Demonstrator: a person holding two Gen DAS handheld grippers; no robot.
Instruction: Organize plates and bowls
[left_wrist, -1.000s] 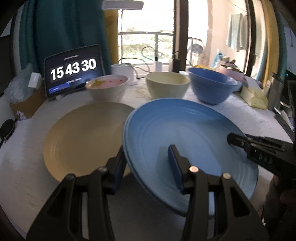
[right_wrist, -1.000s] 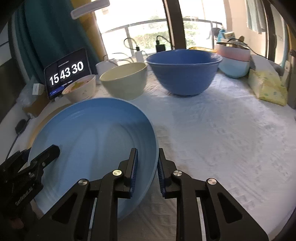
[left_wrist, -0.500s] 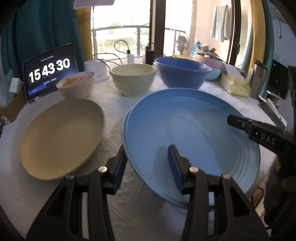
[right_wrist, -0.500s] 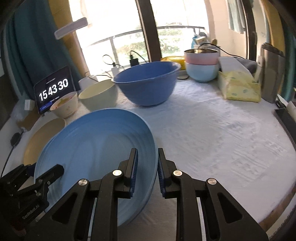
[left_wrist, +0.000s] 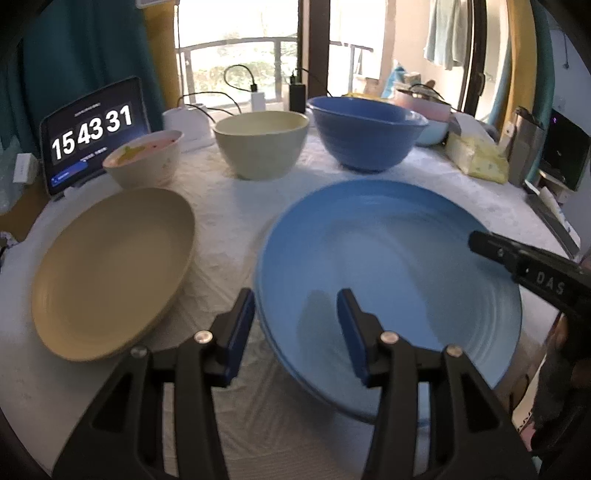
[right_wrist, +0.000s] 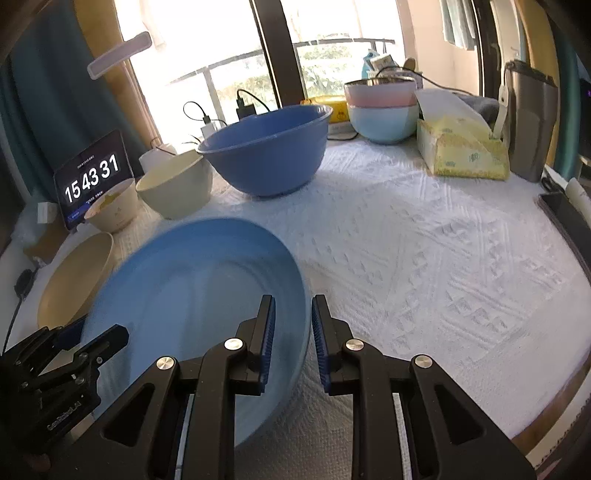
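A large blue plate (left_wrist: 388, 258) (right_wrist: 192, 280) hangs tilted just above the white cloth, held from both sides. My left gripper (left_wrist: 295, 325) (right_wrist: 92, 332) straddles its left rim, pads touching it while the jaws are opening slightly. My right gripper (right_wrist: 293, 332) is shut on the right rim; one of its fingers (left_wrist: 517, 262) shows over the plate. A beige plate (left_wrist: 110, 273) (right_wrist: 74, 280) lies to the left, apart from the blue one. Behind stand a small pink-lined bowl (left_wrist: 144, 158), a cream bowl (left_wrist: 262, 144) and a big blue bowl (left_wrist: 365, 136) (right_wrist: 266, 158).
A tablet clock (left_wrist: 92, 133) leans at the back left. Stacked pink and light-blue bowls (right_wrist: 384, 107), a yellow tissue pack (right_wrist: 465, 151) and a grey container (right_wrist: 532, 125) sit at the back right. White cloth (right_wrist: 424, 258) spreads to the right of the plate.
Both grippers carried the blue plate to the right, off the beige plate it overlapped; a strip of cloth now shows between the two plates.
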